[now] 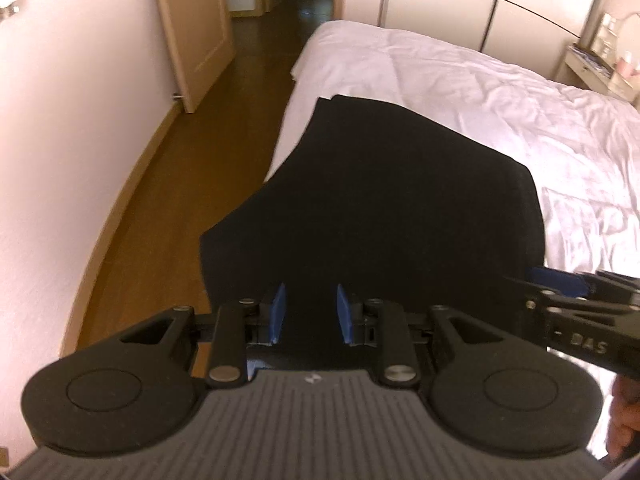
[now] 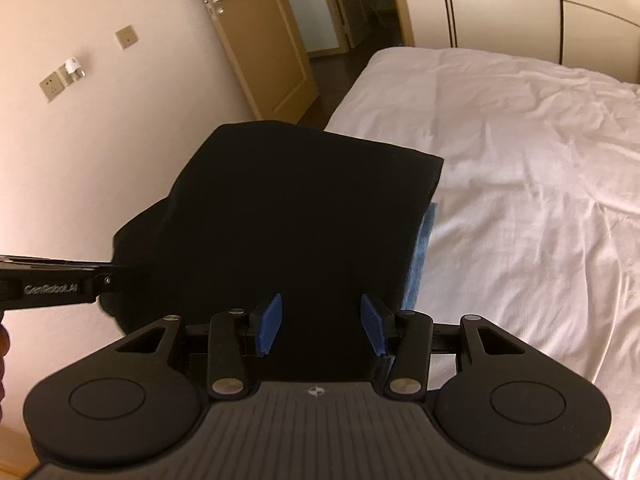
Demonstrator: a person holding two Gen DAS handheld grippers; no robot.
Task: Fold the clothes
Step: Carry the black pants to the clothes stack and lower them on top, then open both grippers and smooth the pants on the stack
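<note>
1. Left wrist view: the left tongs [image 1: 310,312] point downward over a black garment [image 1: 380,208], a smooth, folded-looking piece of dark cloth.
2. Its blue pads [image 1: 280,310] stand a narrow gap apart, with black cloth filling the space between them. The dark fabric hides whether the pads actually pinch it, so I cannot tell if it is gripped.
3. The garment stretches from the tongs toward the far side. Its far end lies on the white bed [image 1: 500,92], close to the bed's left edge, and its near left part hangs out over the brown wooden floor [image 1: 192,168].
4. The right tongs [image 1: 560,280] reach in from the right edge, the blue tip at the garment's near right border. On the far left stands an open wooden door [image 1: 196,28].
5. Right wrist view: the right tongs [image 2: 320,322] also point down at the black garment [image 2: 288,208], blue pads [image 2: 272,320] about half open and wider apart than the left pair.
6. Black cloth lies between these pads as well; contact cannot be made out.
7. A strip of light blue cloth [image 2: 422,256] shows just right of the garment's right edge, on the white bed [image 2: 520,180].
8. The left tongs [image 2: 100,270] come in from the left edge, the tip meeting the garment's near left side.
</note>
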